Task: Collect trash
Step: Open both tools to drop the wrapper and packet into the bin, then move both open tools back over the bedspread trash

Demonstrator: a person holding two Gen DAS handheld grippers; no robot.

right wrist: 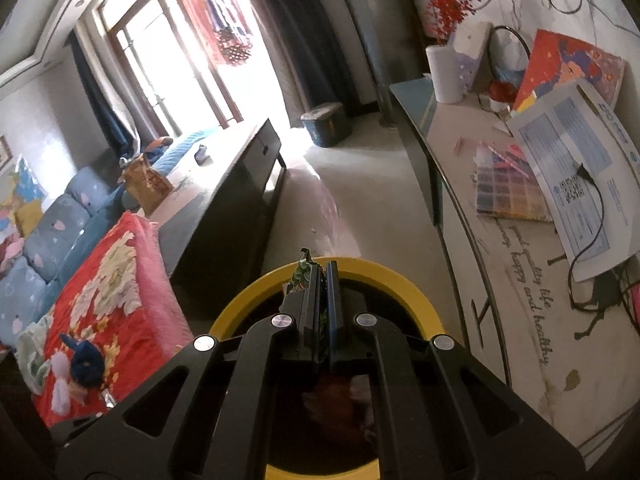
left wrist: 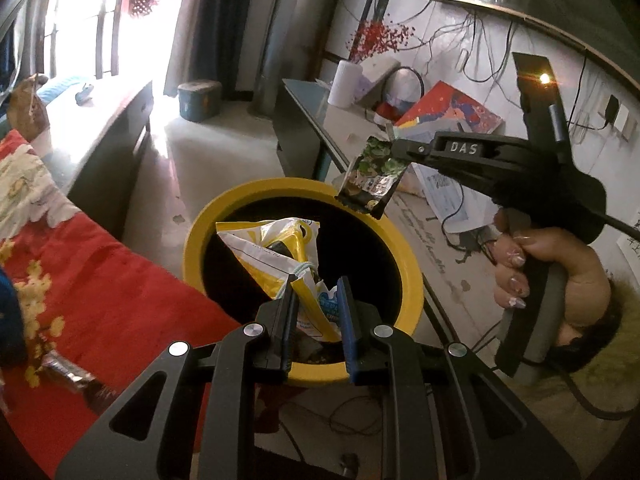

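A round bin with a yellow rim (left wrist: 191, 248) and a black inside stands on the floor below both grippers. My left gripper (left wrist: 318, 289) is shut on a crumpled yellow-and-white wrapper (left wrist: 266, 254), which hangs over the bin's mouth. My right gripper (left wrist: 394, 147), held by a hand (left wrist: 568, 276), is shut on a dark green snack packet (left wrist: 372, 178) that dangles just above the bin's far rim. In the right wrist view the right gripper (right wrist: 324, 267) is over the bin (right wrist: 394, 278), and the green packet (right wrist: 301, 273) pokes out to the left of its fingers.
A red flowered blanket (left wrist: 100, 300) lies left of the bin with a shiny wrapper (left wrist: 72, 376) on it. A long dark low table (right wrist: 224, 184) stands beyond. To the right is a side table (right wrist: 516, 280) with papers, a colour chart and cables. A blue box (right wrist: 326, 124) sits on the floor.
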